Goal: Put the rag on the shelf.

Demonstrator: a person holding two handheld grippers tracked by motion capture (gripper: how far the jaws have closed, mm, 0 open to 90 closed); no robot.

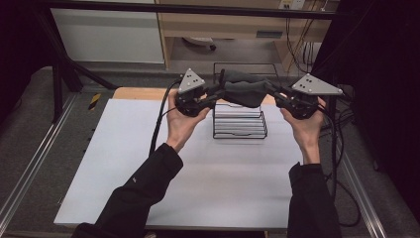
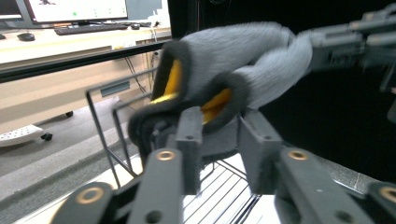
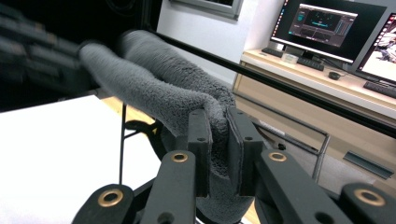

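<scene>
A grey fuzzy cloth item (image 1: pixel 246 89) with yellow lining (image 2: pixel 173 77) hangs stretched between my two grippers, above the back of a black wire rack (image 1: pixel 239 123). My left gripper (image 1: pixel 214 96) is shut on its left end, where the dark rim and yellow inside show between the jaws (image 2: pixel 219 135). My right gripper (image 1: pixel 277 96) is shut on the other end, the grey pile (image 3: pixel 187 100) pinched between its black jaws (image 3: pixel 218 140). Both hands hold the grippers at about the same height, above the table's far edge.
The white tabletop (image 1: pixel 198 168) spreads in front of the rack. Desks with monitors (image 3: pixel 322 25) and keyboards stand beyond the table. A black frame bar (image 1: pixel 198 10) runs across the back; cables (image 1: pixel 337 148) trail down the right side.
</scene>
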